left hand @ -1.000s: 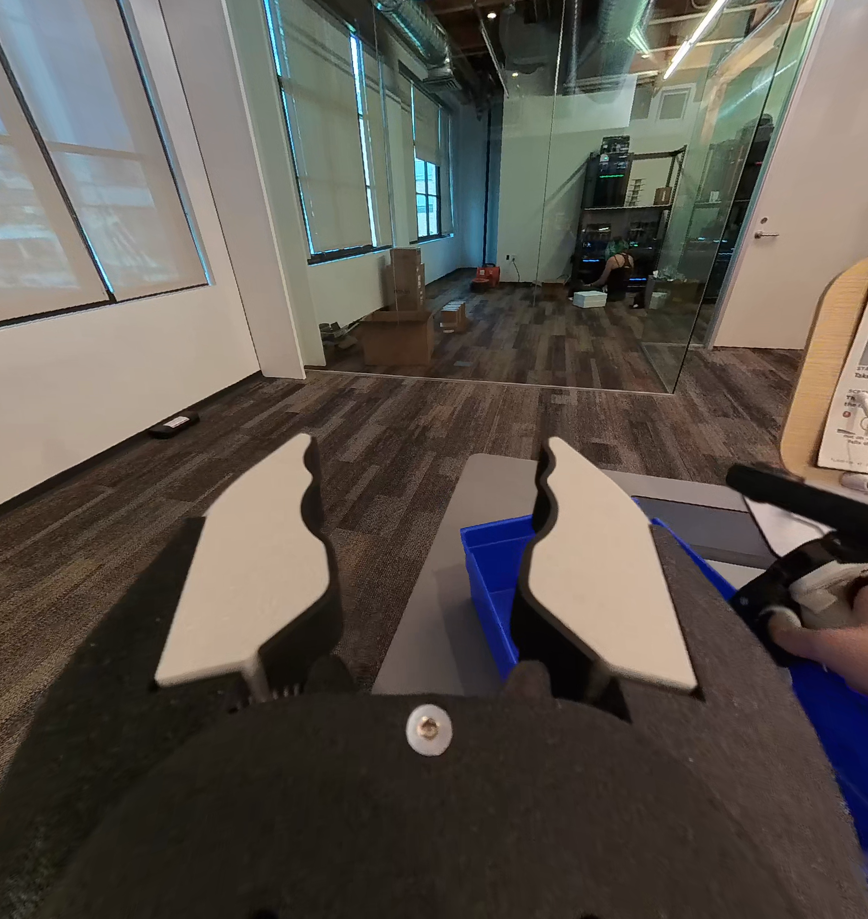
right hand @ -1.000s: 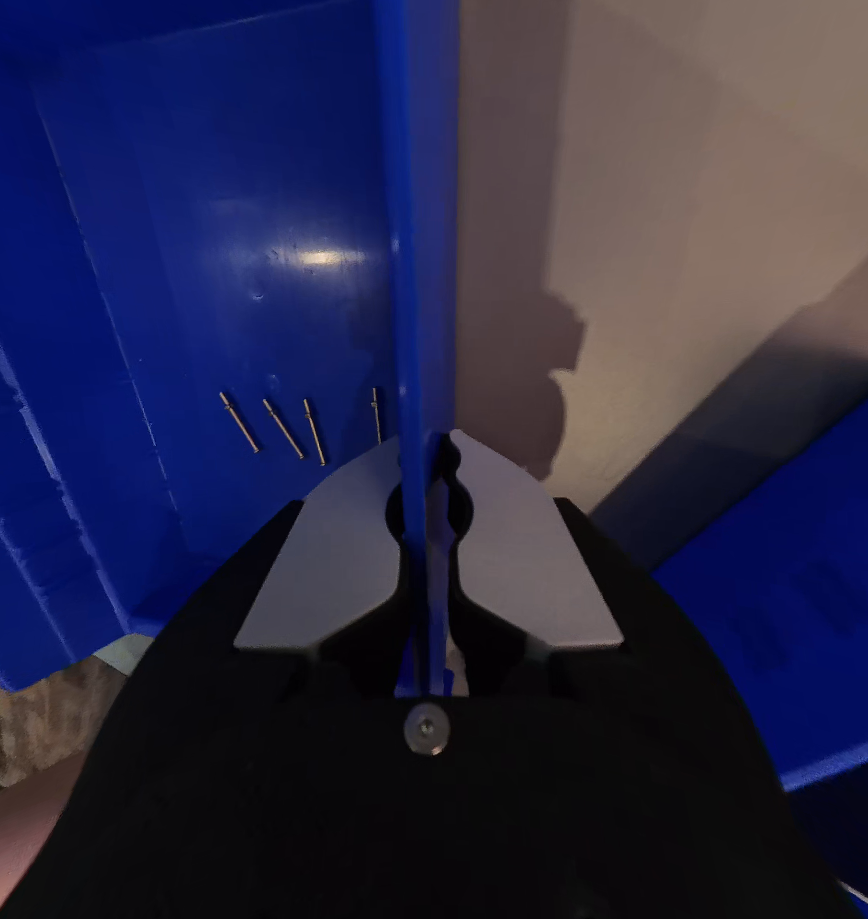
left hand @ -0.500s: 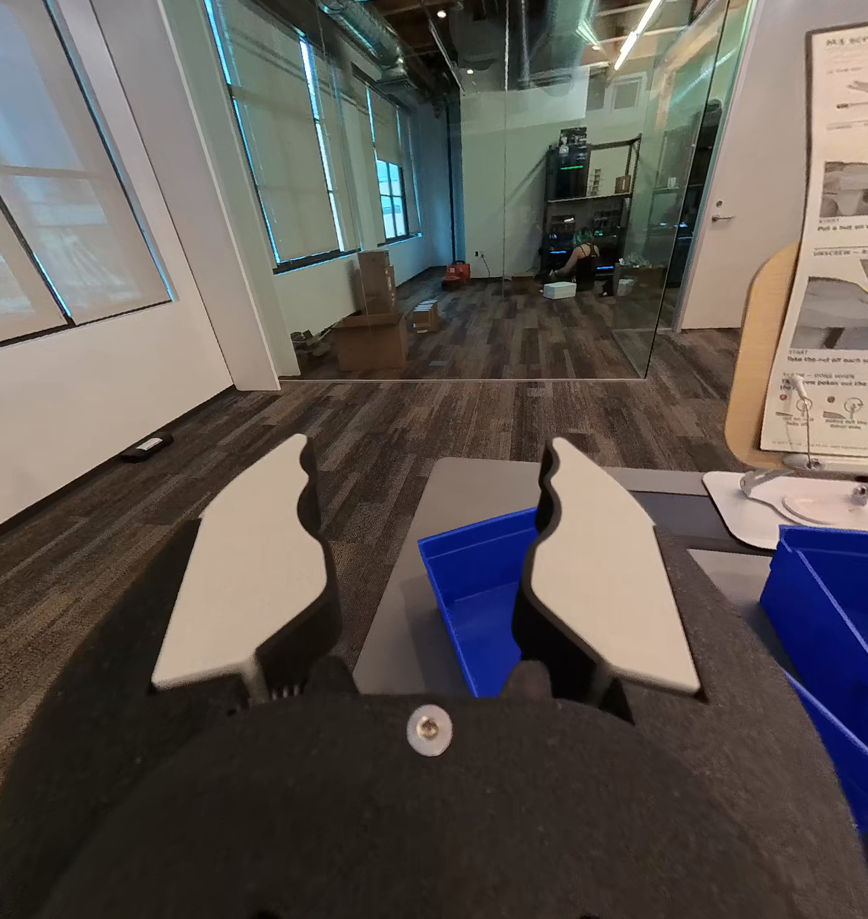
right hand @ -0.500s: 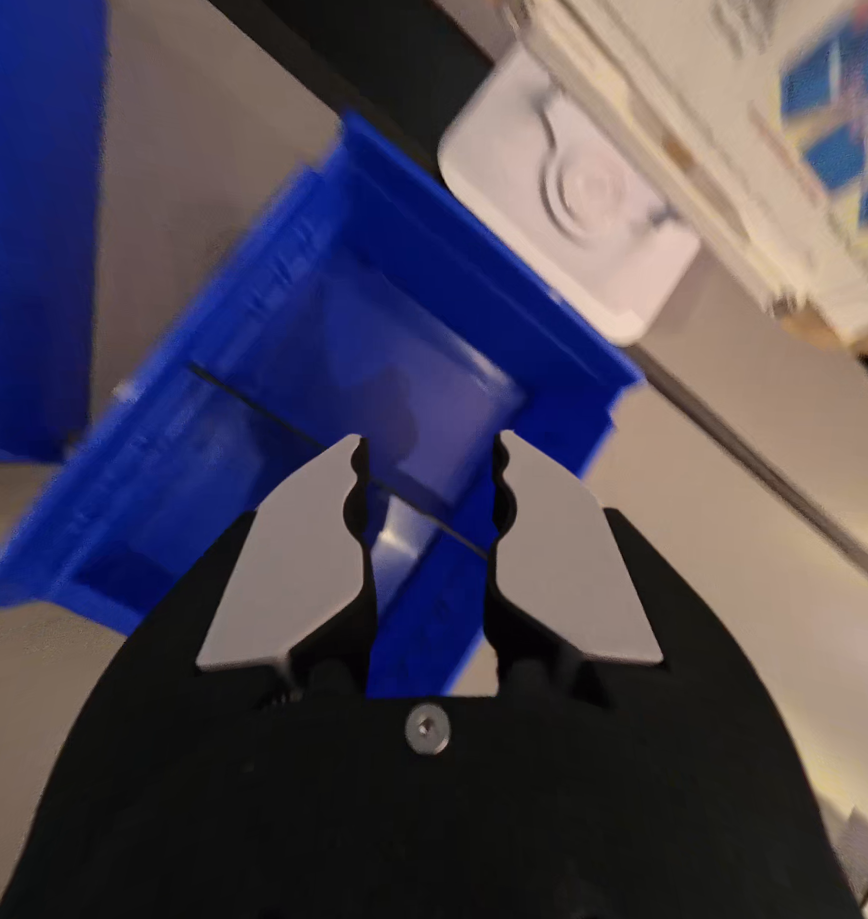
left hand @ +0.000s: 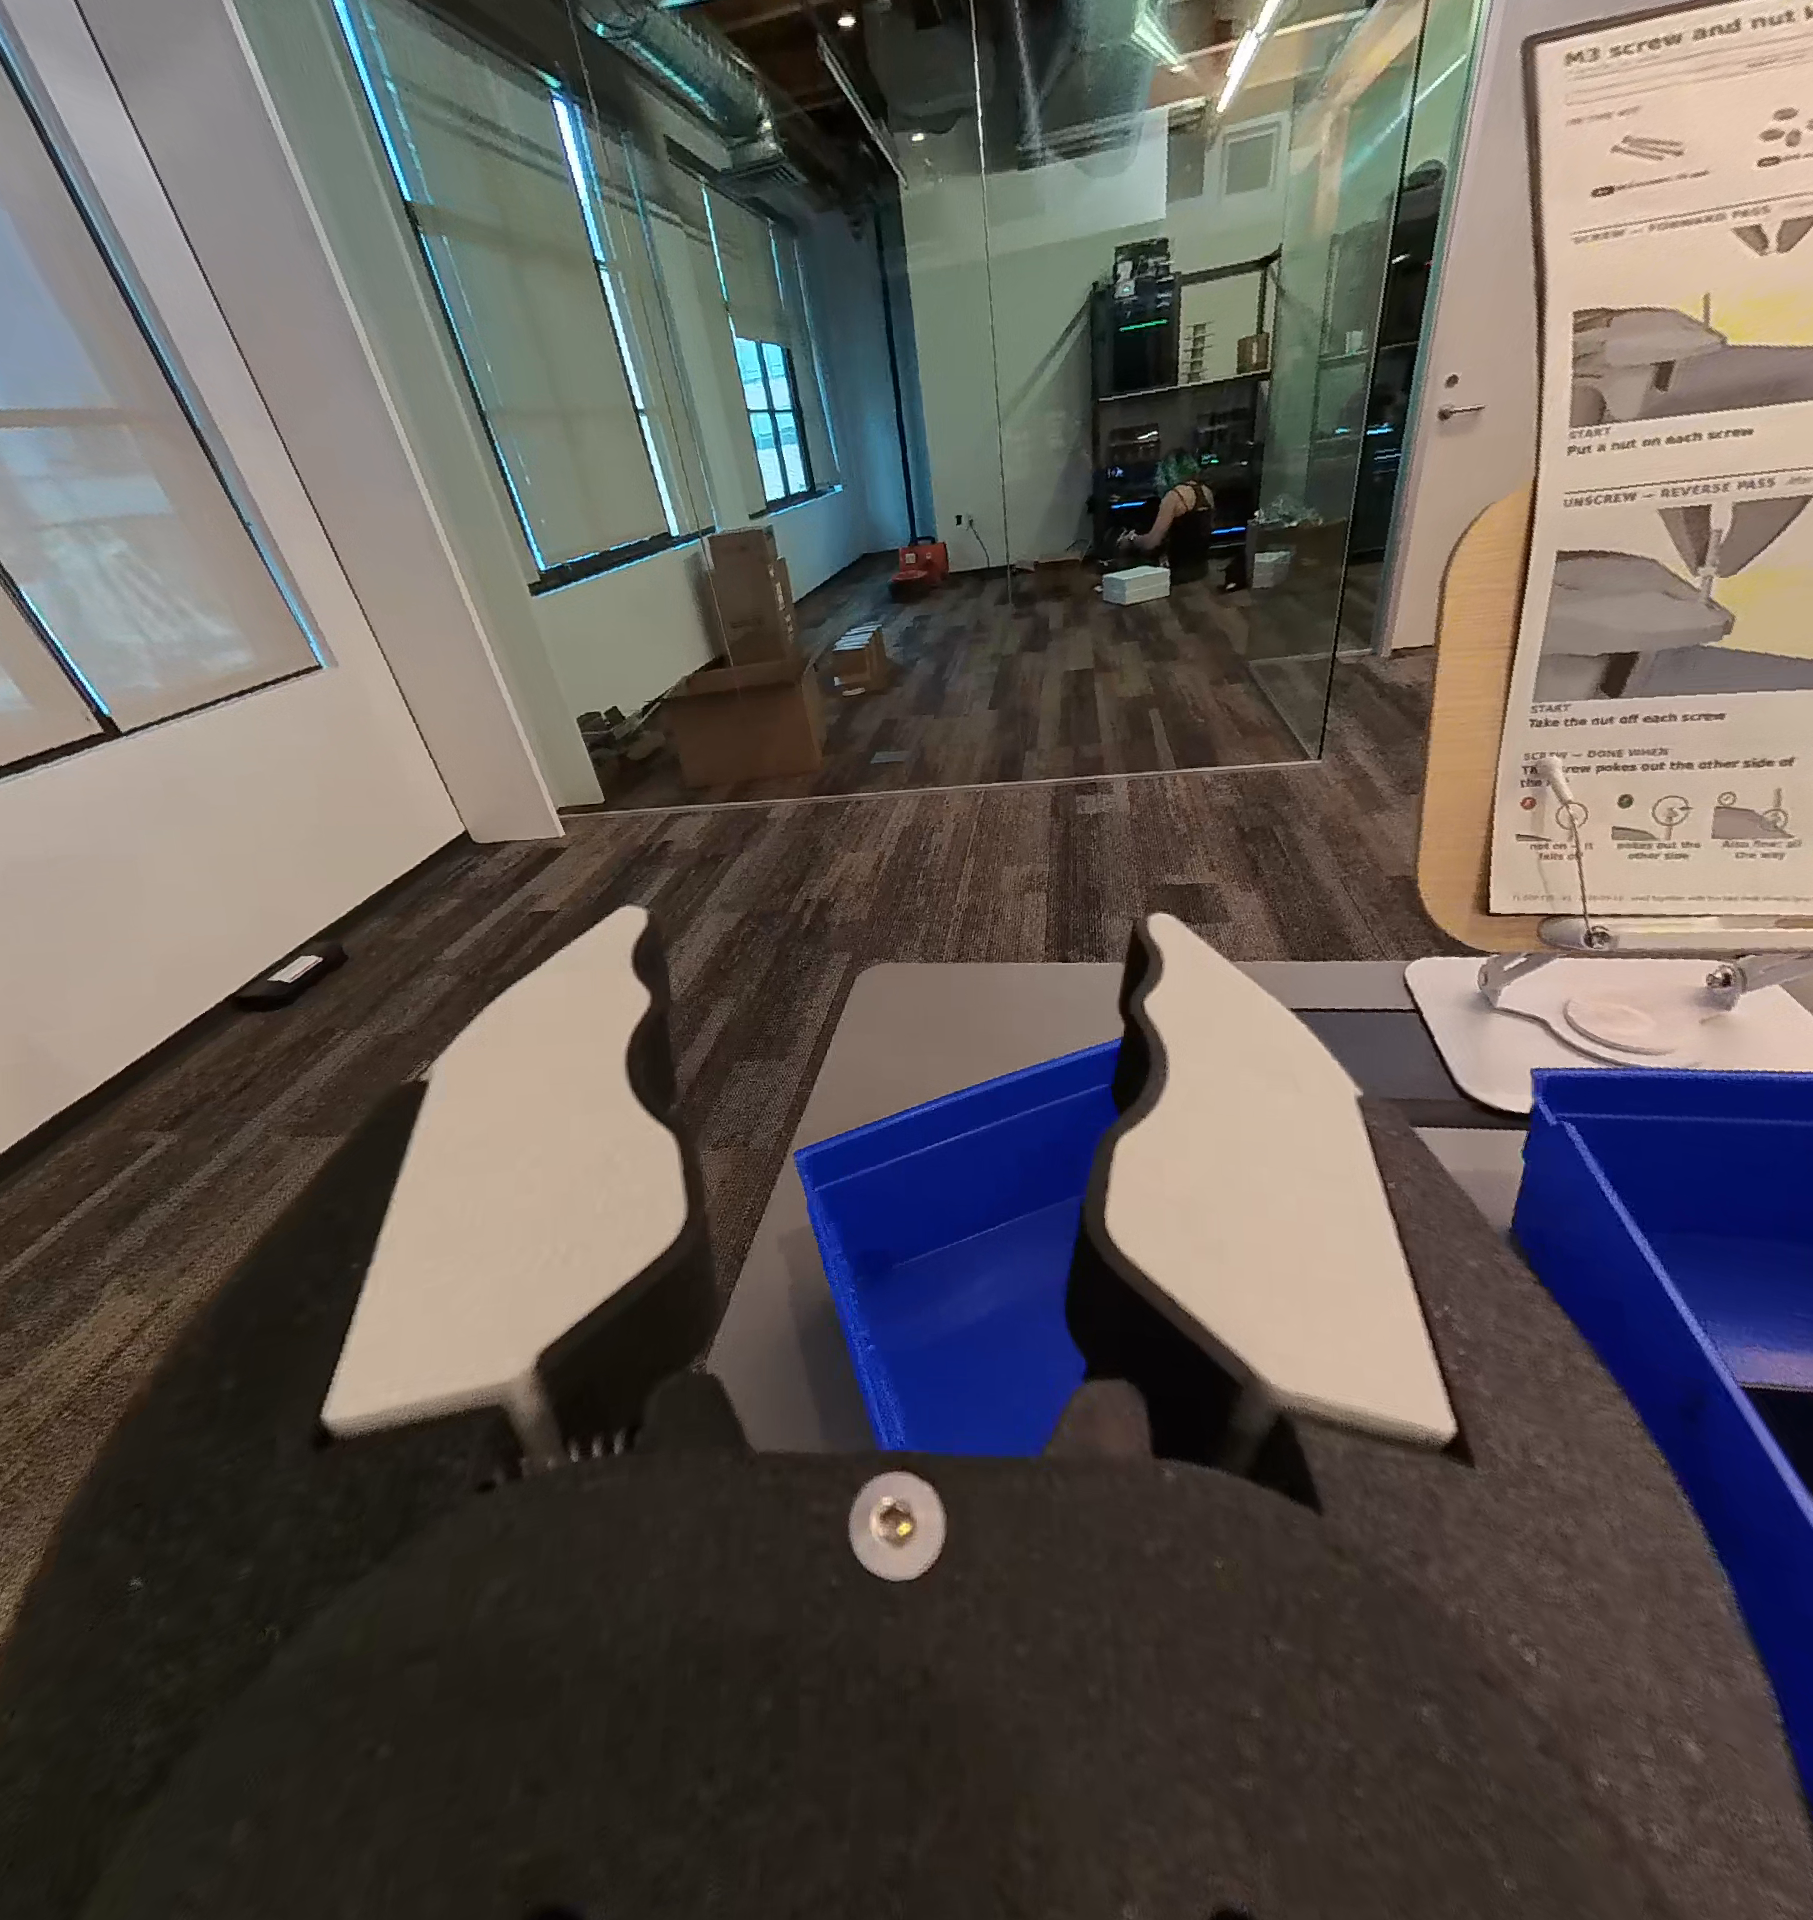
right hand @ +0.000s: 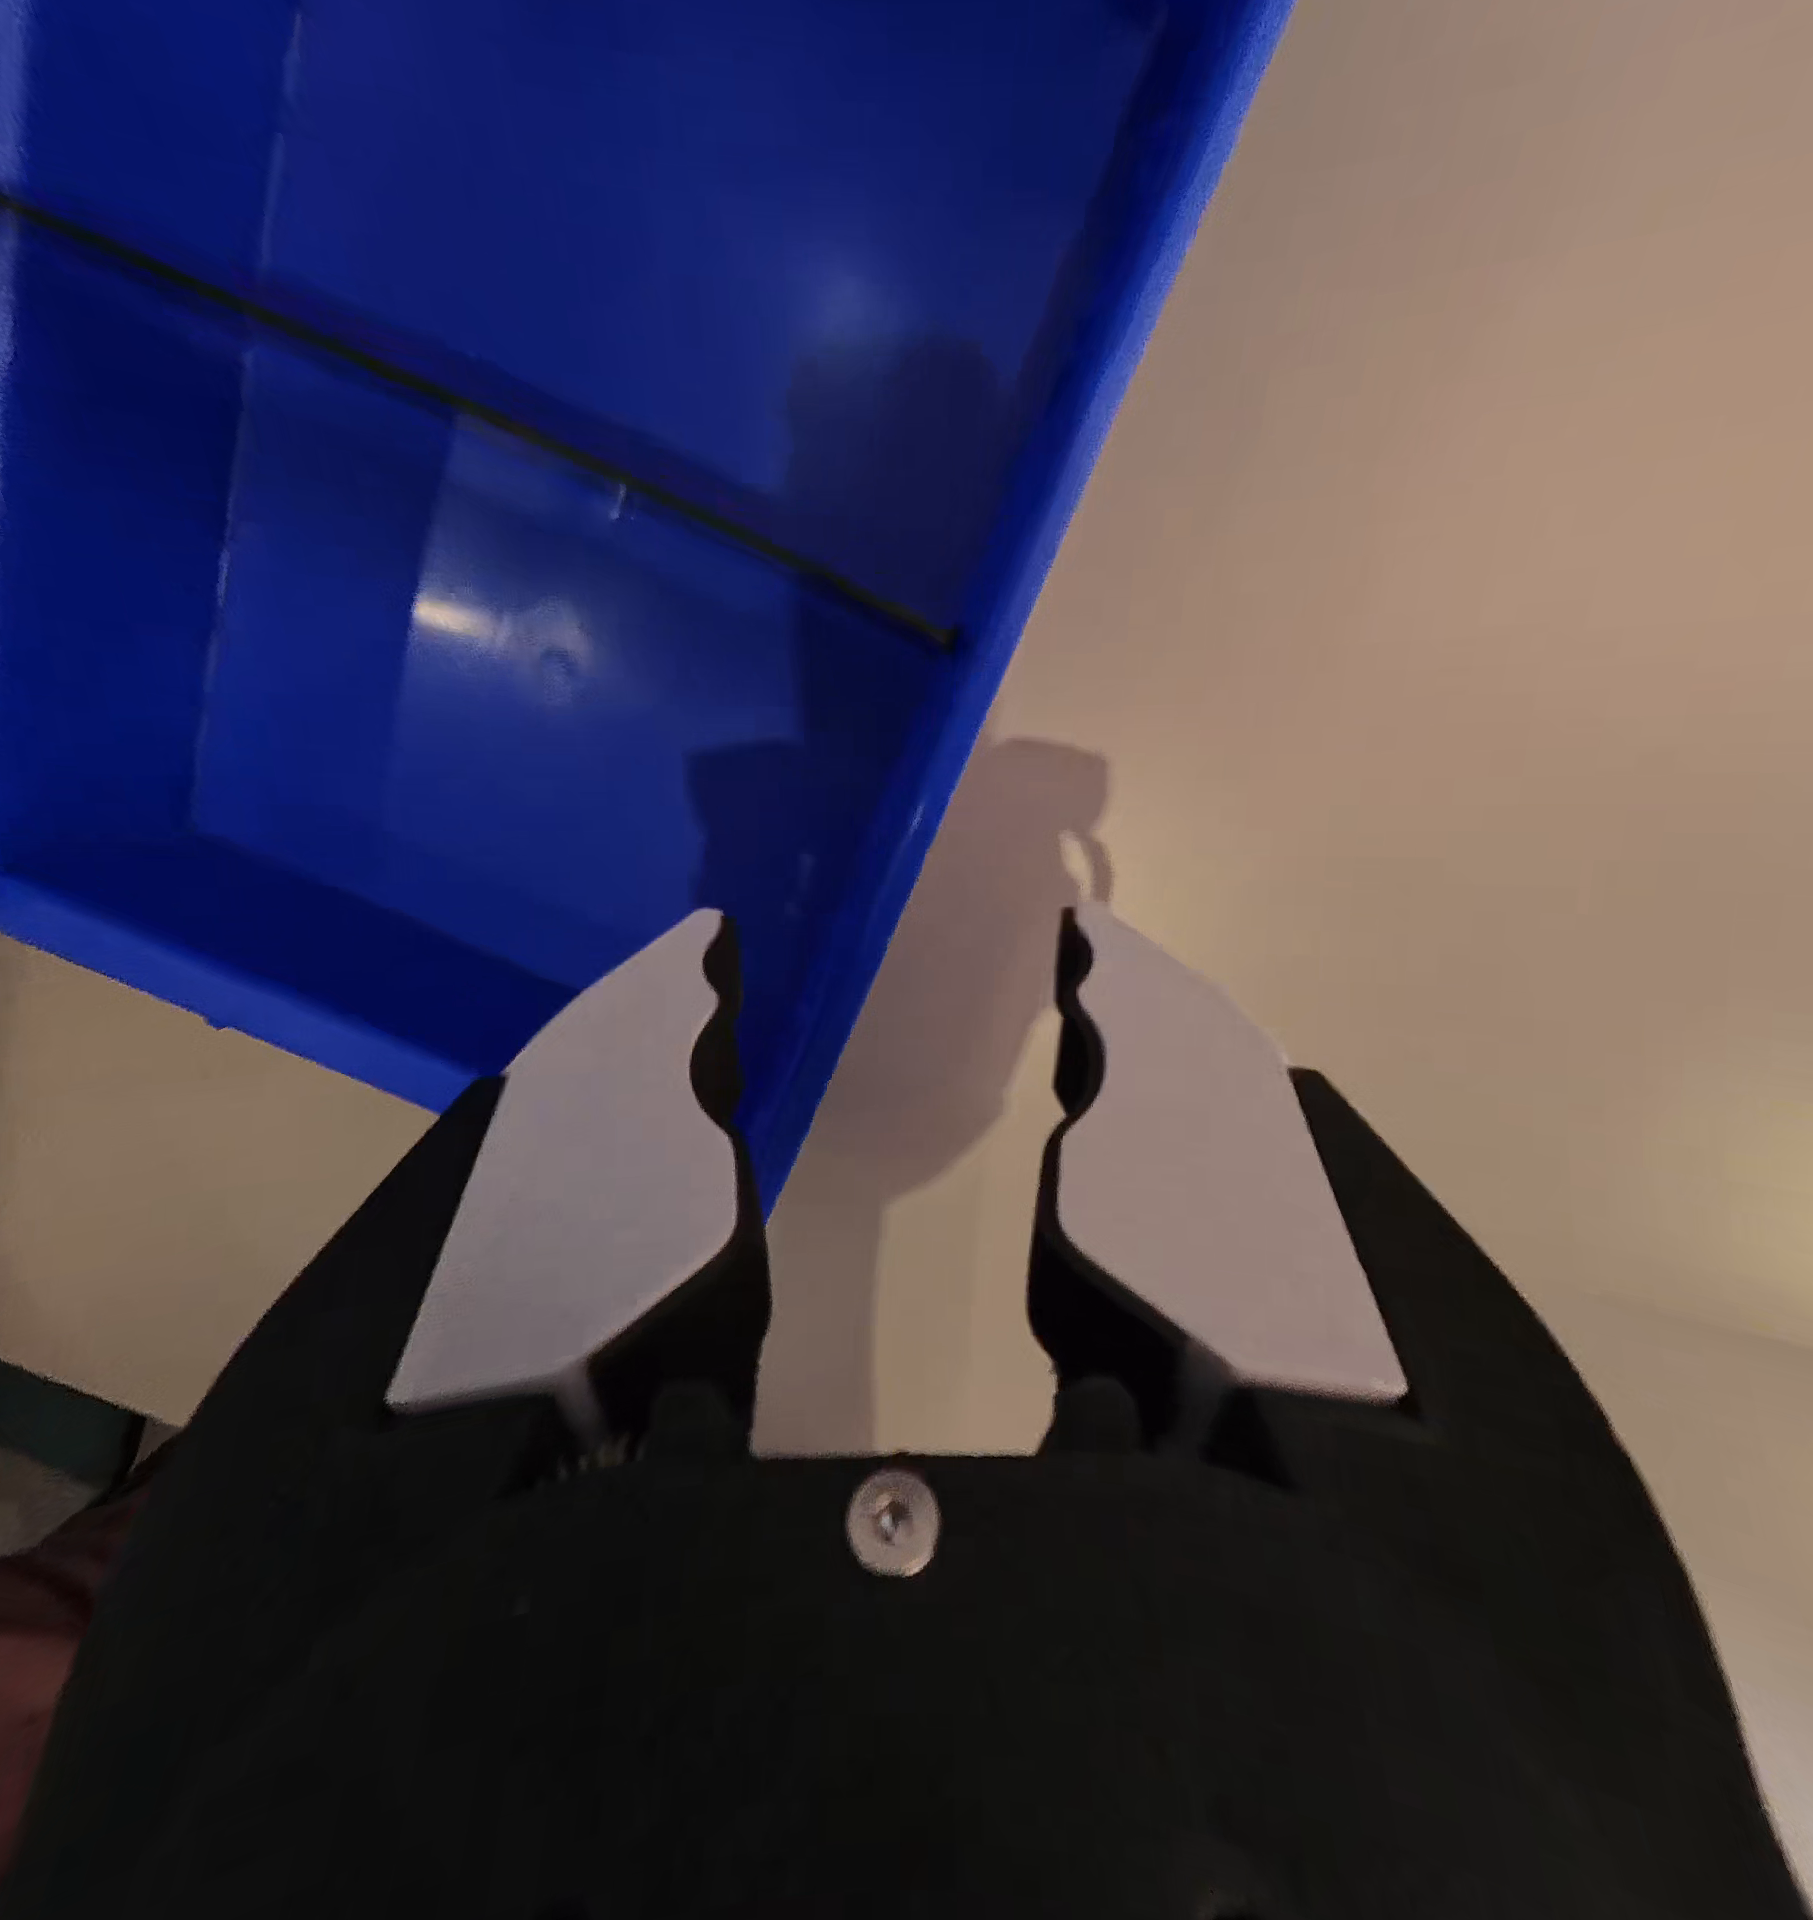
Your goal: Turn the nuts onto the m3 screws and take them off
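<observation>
**Two tongs, two blue bins**

Left tongs (left hand: 891, 997) wide open, empty, above table (left hand: 975, 1013) w/ 2 blue bins: near-left bin (left hand: 959, 1226), right bin (left hand: 1712, 1195). Right tongs (right hand: 891, 966) open, empty, straddling 1 bin's wall (right hand: 881, 935). Screws, nuts not visible.

Cardboard boxes (left hand: 746, 665) stand beside the glass wall (left hand: 1141, 416) on carpet (left hand: 881, 883).

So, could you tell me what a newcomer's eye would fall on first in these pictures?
The bright blue bins: in the left wrist view one bin sits on the grey table between the open fingers of the left gripper, with a second bin to its right. Behind them an instruction poster stands on a wooden board. In the right wrist view the right gripper hangs open and empty over a bin's wall.
</observation>
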`<action>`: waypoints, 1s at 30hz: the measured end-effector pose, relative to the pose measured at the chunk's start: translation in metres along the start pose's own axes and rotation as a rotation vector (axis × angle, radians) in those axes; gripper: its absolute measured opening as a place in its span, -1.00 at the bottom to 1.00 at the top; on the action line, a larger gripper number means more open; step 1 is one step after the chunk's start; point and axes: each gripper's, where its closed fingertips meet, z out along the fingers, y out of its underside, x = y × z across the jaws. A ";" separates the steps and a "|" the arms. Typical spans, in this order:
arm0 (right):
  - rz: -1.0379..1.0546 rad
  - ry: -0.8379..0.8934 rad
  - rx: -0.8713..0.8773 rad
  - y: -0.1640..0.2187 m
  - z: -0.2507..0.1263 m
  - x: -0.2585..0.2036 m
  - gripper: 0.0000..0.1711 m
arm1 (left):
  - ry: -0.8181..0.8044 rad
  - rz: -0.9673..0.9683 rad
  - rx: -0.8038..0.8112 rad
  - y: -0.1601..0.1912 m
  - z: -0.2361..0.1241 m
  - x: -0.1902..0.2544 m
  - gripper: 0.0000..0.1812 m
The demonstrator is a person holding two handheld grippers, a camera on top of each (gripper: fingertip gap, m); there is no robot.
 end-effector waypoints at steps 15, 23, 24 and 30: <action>0.075 -0.033 -0.083 0.000 0.009 0.050 -0.91 | 0.087 0.116 -0.012 -0.006 0.006 0.061 -0.08; 0.208 -0.022 -0.081 0.033 -0.008 0.144 -0.91 | 0.117 0.106 -0.037 -0.001 0.012 0.071 -0.08; 0.228 -0.017 -0.081 0.038 -0.011 0.157 -0.91 | 0.113 0.104 -0.037 -0.001 0.013 0.072 -0.08; 0.320 0.021 -0.069 0.070 -0.025 0.225 -0.91 | 0.124 0.101 -0.035 -0.002 0.014 0.079 -0.09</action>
